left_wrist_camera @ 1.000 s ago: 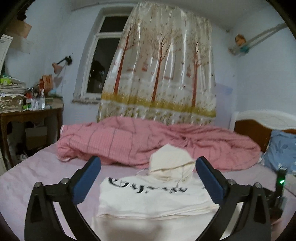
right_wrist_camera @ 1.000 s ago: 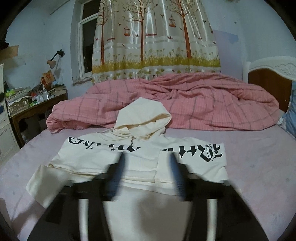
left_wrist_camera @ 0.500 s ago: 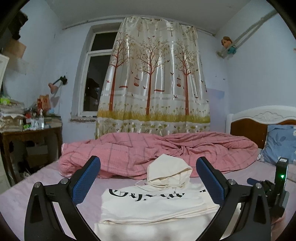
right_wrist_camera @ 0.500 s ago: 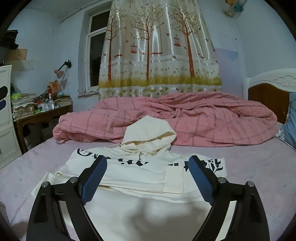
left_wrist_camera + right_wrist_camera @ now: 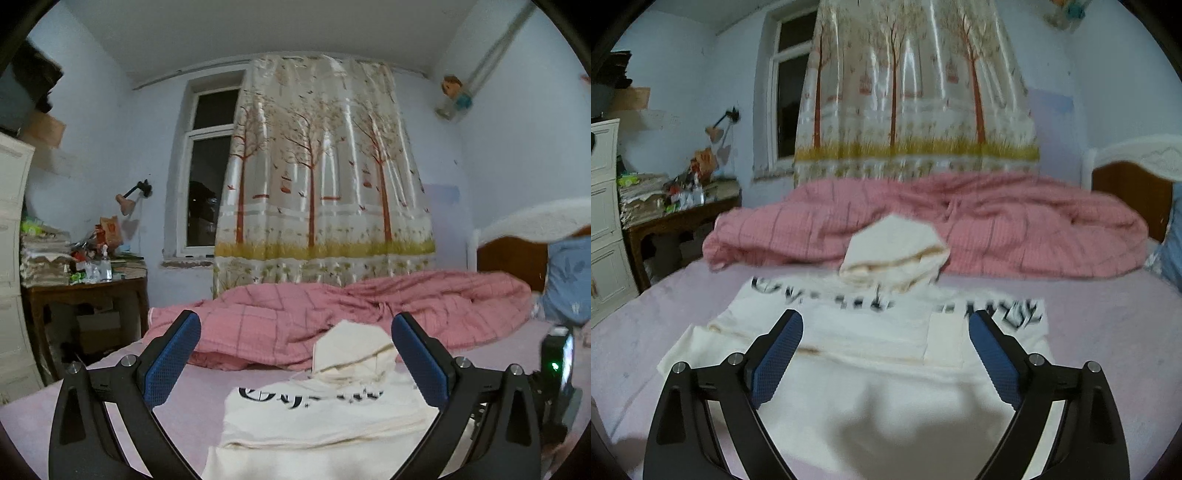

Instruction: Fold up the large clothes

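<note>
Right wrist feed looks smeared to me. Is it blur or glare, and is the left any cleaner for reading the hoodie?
Right wrist view: motion blur, not glare; the hoodie lettering and the pink quilt are smeared, and a soft shadow falls on its near cloth. Left wrist view: sharper, the lettering is readable, the edges bend from the fisheye, and the curtain shines.

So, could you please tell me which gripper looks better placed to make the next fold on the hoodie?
Probably the right gripper: open, angled down over the cream hoodie, which fills its view. The left gripper points level toward the pink quilt.
</note>
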`<state>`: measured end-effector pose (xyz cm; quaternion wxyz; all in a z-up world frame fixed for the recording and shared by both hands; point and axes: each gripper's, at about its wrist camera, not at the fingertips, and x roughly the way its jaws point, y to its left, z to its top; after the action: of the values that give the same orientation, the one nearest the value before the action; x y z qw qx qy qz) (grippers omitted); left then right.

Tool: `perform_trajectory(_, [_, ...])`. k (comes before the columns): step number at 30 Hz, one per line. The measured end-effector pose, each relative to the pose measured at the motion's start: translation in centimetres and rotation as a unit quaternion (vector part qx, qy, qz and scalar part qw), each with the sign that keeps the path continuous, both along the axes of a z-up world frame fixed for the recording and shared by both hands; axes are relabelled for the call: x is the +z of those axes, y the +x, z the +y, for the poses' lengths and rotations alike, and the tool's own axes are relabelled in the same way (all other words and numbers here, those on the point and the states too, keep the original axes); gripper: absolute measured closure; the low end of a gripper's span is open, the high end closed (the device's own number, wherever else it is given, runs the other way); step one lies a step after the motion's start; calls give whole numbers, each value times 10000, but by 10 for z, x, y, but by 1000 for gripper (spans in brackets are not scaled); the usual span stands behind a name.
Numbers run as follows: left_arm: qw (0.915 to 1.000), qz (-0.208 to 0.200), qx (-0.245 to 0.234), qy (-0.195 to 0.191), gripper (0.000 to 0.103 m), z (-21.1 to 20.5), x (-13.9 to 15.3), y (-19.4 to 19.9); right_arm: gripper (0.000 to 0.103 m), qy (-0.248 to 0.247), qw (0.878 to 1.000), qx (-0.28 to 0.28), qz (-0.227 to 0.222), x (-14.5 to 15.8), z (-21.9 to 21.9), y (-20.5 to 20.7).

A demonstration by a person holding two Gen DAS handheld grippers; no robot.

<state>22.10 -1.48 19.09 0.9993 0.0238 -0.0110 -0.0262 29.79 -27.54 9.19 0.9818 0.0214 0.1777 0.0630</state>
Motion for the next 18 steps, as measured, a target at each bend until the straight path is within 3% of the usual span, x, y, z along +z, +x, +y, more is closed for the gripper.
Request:
perform_trajectory(5, [9958,749,-358,395,1,-16,-44,15,10,-669,9873,553,1333,-29,18,23])
perform_trajectory(7, [9931,1092,-276,327,1,-17,-72,27,10,-902,9822,634,1524,-43,25,25])
perform_trajectory(10, [9821,1791,-284,515,1,-23,-101,60,10,-822,9770,685,1846,-63,27,27])
perform_trajectory(15, [9777,2033,-314,428,1,-24,-112,66,10,-927,9681,1101,2050,-82,32,16])
perform_trajectory(18, [9776,2058,-360,265,1,-20,-113,66,10,-1375,9574,1340,2158,-95,48,11])
